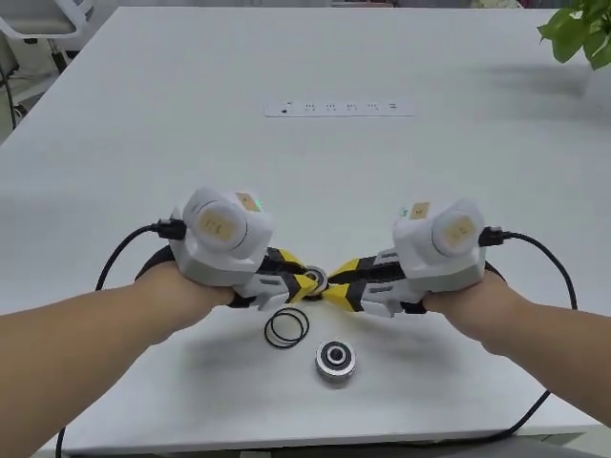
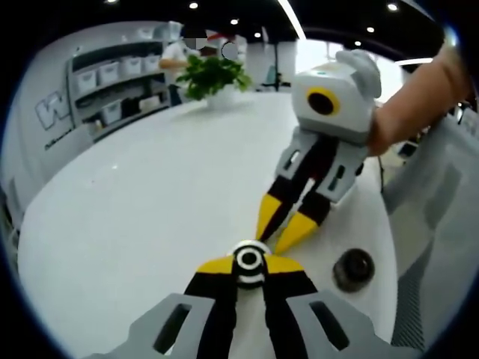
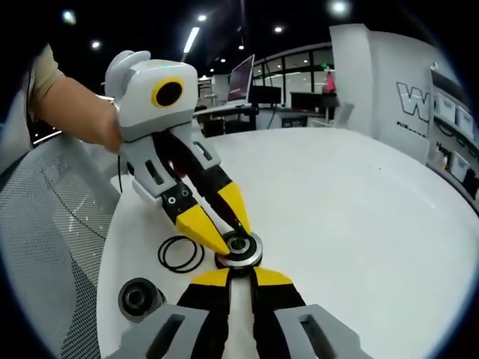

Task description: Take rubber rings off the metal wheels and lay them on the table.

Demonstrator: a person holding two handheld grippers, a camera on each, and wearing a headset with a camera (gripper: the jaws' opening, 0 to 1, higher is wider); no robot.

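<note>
A small metal wheel [image 1: 314, 280] hangs just above the white table [image 1: 143, 143], and my left gripper [image 1: 305, 278] is shut on it. In the left gripper view the wheel [image 2: 249, 265] sits between my yellow tips. My right gripper [image 3: 239, 272] meets it from the other side, tips pinched together on the rubber ring at the wheel's [image 3: 240, 249] near rim. Two loose black rubber rings [image 1: 286, 327] lie overlapping on the table below the grippers. A second wheel [image 1: 335, 359] lies flat beside them, nearer to me.
A socket strip [image 1: 340, 108] is set into the table at the far middle. A potted plant [image 1: 580, 33] stands at the far right corner. The table's front edge runs close behind the loose wheel. Cables trail from both grippers.
</note>
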